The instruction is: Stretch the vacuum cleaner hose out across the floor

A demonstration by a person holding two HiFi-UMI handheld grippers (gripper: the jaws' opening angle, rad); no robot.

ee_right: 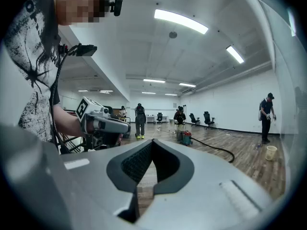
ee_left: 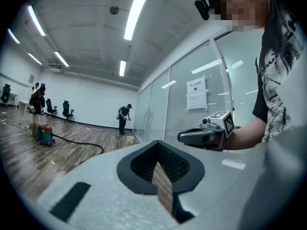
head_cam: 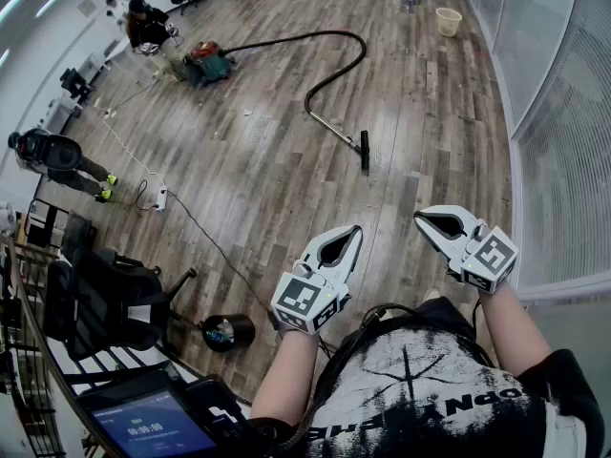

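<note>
A vacuum cleaner [head_cam: 206, 63] stands far off on the wood floor. Its black hose [head_cam: 325, 36] loops right, bends back and joins a metal wand ending in a floor head [head_cam: 364, 151]. My left gripper [head_cam: 355, 232] and right gripper [head_cam: 420, 219] are held side by side near my body, well short of the floor head, both shut and empty. In the left gripper view the vacuum cleaner [ee_left: 45, 134] and hose [ee_left: 81, 143] lie far left, beyond the left gripper [ee_left: 157, 152]. From the right gripper [ee_right: 152, 145] I see the vacuum cleaner [ee_right: 185, 138] and hose [ee_right: 218, 150] ahead.
A person [head_cam: 145, 24] crouches by the vacuum, and another [head_cam: 57, 156] stands at the left. A pale bucket [head_cam: 448, 20] sits by the glass wall [head_cam: 554, 141] on the right. An office chair [head_cam: 105, 299], a black can [head_cam: 227, 332] and a cabled power strip [head_cam: 160, 198] lie near left.
</note>
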